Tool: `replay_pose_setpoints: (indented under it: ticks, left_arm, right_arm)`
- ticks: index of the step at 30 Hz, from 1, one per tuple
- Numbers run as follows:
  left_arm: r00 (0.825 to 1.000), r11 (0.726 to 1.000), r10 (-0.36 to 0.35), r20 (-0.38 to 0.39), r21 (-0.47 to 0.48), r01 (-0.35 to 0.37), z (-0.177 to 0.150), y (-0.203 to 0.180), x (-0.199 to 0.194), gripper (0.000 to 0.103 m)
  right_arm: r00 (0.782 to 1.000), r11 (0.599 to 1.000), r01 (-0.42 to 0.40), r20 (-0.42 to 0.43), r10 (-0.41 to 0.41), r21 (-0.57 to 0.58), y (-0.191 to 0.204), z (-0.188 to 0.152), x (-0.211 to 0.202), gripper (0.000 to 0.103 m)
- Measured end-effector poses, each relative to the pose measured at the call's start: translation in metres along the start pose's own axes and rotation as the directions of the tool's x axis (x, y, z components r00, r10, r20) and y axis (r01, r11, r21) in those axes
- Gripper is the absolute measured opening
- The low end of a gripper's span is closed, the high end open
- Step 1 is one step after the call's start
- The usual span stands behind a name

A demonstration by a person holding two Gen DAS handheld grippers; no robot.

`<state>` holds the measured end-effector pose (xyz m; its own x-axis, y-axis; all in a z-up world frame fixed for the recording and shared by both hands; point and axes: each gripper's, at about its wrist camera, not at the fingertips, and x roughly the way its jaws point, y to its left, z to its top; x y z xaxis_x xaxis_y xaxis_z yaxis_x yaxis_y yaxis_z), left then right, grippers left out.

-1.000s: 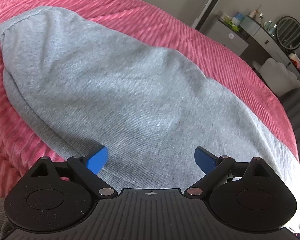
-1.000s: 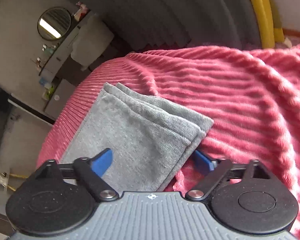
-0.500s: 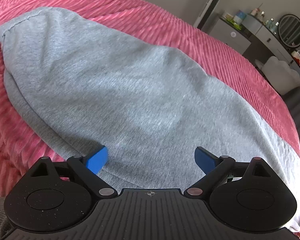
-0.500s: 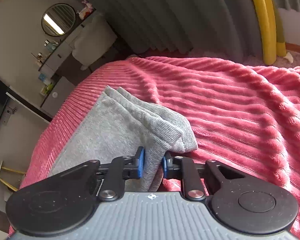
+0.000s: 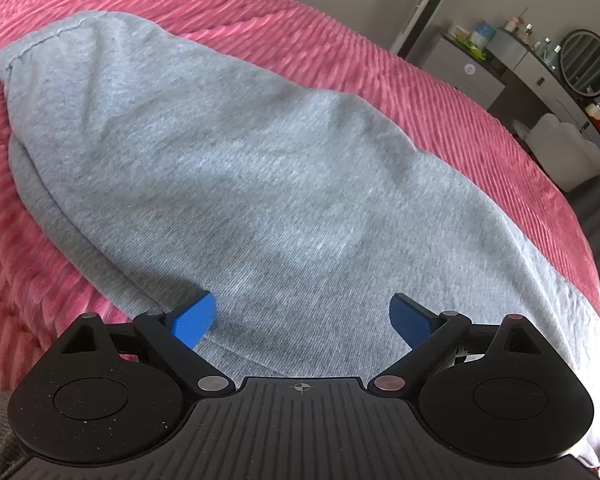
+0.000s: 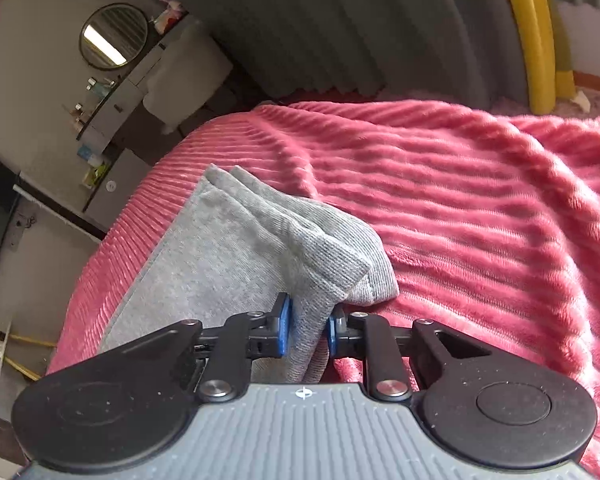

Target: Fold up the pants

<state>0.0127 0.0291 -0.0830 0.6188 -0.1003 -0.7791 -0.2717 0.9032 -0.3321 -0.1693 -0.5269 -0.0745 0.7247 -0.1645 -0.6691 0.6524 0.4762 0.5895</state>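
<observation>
Grey pants (image 5: 228, 176) lie spread on a pink ribbed bedspread (image 5: 340, 52), folded lengthwise. My left gripper (image 5: 303, 316) is open, hovering over the near part of the pants with nothing between its blue pads. In the right wrist view the stacked leg cuffs of the pants (image 6: 260, 248) lie on the bedspread (image 6: 480, 200). My right gripper (image 6: 305, 330) is shut on the near corner of the cuffs, and the cloth bunches up between the pads.
A dresser with a round mirror (image 5: 586, 64) and a pale chair (image 5: 560, 152) stand beyond the bed's far right side. A grey curtain (image 6: 340, 28) and a yellow pole (image 6: 534, 32) stand behind the bed in the right wrist view.
My right gripper has gone from open around the cuffs to shut on them, and it has lifted the corner slightly. My left gripper has stayed open, drifting a little over the pants.
</observation>
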Motion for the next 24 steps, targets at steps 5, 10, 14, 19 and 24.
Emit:
replay_pose_setpoints:
  ticks: [5, 10, 14, 19, 24]
  left_arm:
    - [1.0, 1.0, 0.0, -0.001, -0.001, 0.0, 0.0, 0.0, 0.0, 0.098]
    - [1.0, 1.0, -0.001, -0.001, -0.003, 0.001, 0.001, 0.001, 0.001, 0.098]
    - [1.0, 1.0, 0.0, 0.0, -0.006, 0.0, 0.001, 0.001, 0.001, 0.098]
    - [1.0, 1.0, -0.005, -0.001, -0.01, 0.005, 0.001, 0.001, 0.001, 0.098]
    - [1.0, 1.0, -0.018, -0.005, -0.022, 0.018, 0.001, 0.003, -0.001, 0.098]
  right_arm:
    - [1.0, 0.999, -0.022, -0.012, 0.023, 0.046, -0.006, 0.002, 0.01, 0.021]
    - [0.999, 0.994, -0.049, -0.012, 0.05, 0.097, -0.009, 0.005, 0.015, 0.014]
    - [0.995, 0.991, -0.096, 0.025, 0.094, 0.091, -0.006, 0.002, 0.004, 0.012]
    - [0.989, 0.986, -0.14, 0.055, 0.136, 0.091, 0.003, 0.003, -0.004, 0.012]
    - [0.991, 0.99, -0.122, 0.056, 0.118, 0.074, 0.011, 0.005, -0.004, 0.012]
